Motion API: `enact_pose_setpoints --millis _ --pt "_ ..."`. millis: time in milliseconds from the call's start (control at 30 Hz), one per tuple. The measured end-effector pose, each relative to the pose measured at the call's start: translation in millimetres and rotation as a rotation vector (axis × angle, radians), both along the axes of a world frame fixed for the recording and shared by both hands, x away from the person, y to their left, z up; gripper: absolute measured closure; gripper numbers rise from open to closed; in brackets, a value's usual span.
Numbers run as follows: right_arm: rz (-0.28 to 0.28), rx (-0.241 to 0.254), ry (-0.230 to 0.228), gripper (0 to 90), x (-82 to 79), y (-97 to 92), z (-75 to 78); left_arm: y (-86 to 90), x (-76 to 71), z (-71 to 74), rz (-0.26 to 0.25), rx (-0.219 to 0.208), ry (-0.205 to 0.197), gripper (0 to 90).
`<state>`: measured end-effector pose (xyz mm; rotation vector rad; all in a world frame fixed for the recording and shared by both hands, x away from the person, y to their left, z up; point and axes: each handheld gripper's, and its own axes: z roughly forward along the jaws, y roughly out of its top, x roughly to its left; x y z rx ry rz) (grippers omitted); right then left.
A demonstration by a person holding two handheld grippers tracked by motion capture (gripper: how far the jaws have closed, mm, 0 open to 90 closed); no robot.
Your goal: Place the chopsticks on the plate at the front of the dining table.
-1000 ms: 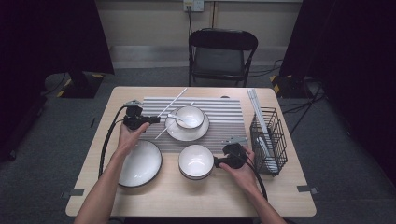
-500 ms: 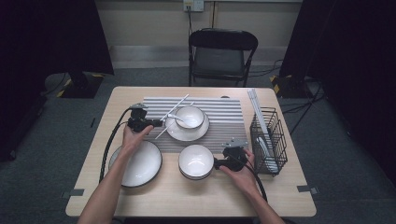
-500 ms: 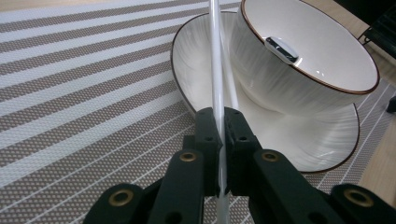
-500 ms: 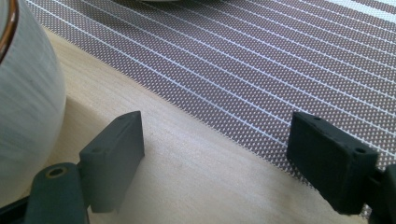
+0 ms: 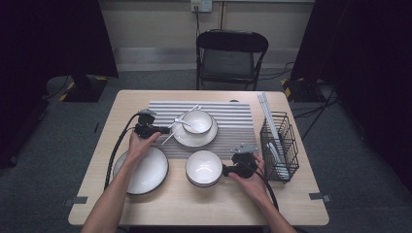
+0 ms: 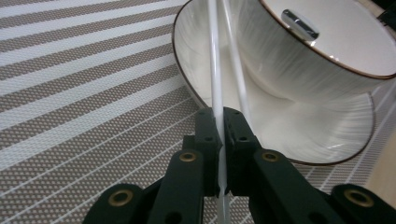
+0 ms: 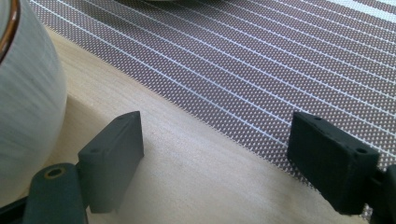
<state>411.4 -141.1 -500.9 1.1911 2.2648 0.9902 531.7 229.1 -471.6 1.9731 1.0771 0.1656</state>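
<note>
Left gripper view looks along jaws pressed together on a thin white chopstick, pinched low on its shaft; a second chopstick lies just beside it, both leaning on the rim of the saucer under a small bowl on the striped placemat. Such sticks look light, stiff and slick, so I judge a grip nearer mid-shaft would turn less in the pads. From the high view, left to right: an empty plate at the near left, the left gripper above it, the bowl with a spoon in it, an empty bowl, then the right gripper just beside that bowl, its jaws spread wide over bare table, holding nothing, and a wire basket holding more white sticks.
</note>
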Motion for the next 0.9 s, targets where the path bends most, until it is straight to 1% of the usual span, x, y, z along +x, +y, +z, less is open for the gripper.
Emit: enact_pose_setpoints --millis 67,100,233,300,400,433,533,567,600,667,700,800,867,900 --pt "-0.001 0.0 -0.001 17.6 0.0 0.1 0.0 -0.6 0.7 -0.4 -0.005 -0.019 0.008 85.8" --pt "-0.001 0.0 0.0 17.6 -0.1 0.1 0.0 -1.3 0.6 -1.1 0.006 -0.019 0.009 85.8" --pt "-0.002 0.0 0.0 17.6 -0.1 0.1 0.0 -1.5 1.3 -2.0 -0.005 -0.02 0.016 85.6" --pt "-0.002 0.0 0.0 17.6 -0.1 0.2 0.0 -2.8 1.1 -2.8 -0.006 -0.011 0.022 85.5" --pt "-0.004 0.0 0.001 17.5 -0.2 0.4 0.1 -3.0 1.6 -2.7 0.008 -0.018 0.029 84.3" --pt "-0.004 0.001 0.001 17.5 -0.2 0.4 0.1 -1.5 2.3 -3.0 0.0 -0.022 0.036 83.6" --pt "-0.003 0.0 0.0 17.5 -0.1 0.3 0.0 -0.2 2.0 -2.2 0.006 -0.018 0.03 78.9" --pt "-0.003 0.0 0.0 17.5 -0.1 0.3 0.0 0.3 1.9 -1.8 0.007 -0.034 0.033 77.2" --pt "-0.004 0.001 0.002 17.5 -0.2 0.4 0.1 1.1 1.6 -0.6 0.01 -0.034 0.029 76.3" --pt "-0.004 0.001 0.001 17.5 -0.2 0.4 0.1 2.1 0.7 1.1 -0.002 -0.045 0.025 75.3" --pt "-0.004 0.001 0.001 17.5 -0.2 0.4 0.1 2.4 -0.1 2.2 -0.003 -0.047 0.025 72.9" --pt "-0.004 0.001 0.001 17.5 -0.2 0.4 0.0 4.1 -1.5 5.4 -0.01 -0.046 0.015 72.2" --pt "-0.003 0.0 0.0 17.5 -0.1 0.3 0.0 5.4 -2.6 8.0 -0.002 -0.045 0.006 71.6" --pt "-0.003 0.0 0.0 17.5 -0.2 0.3 0.0 6.7 -2.8 9.1 -0.006 -0.045 0.008 71.1"
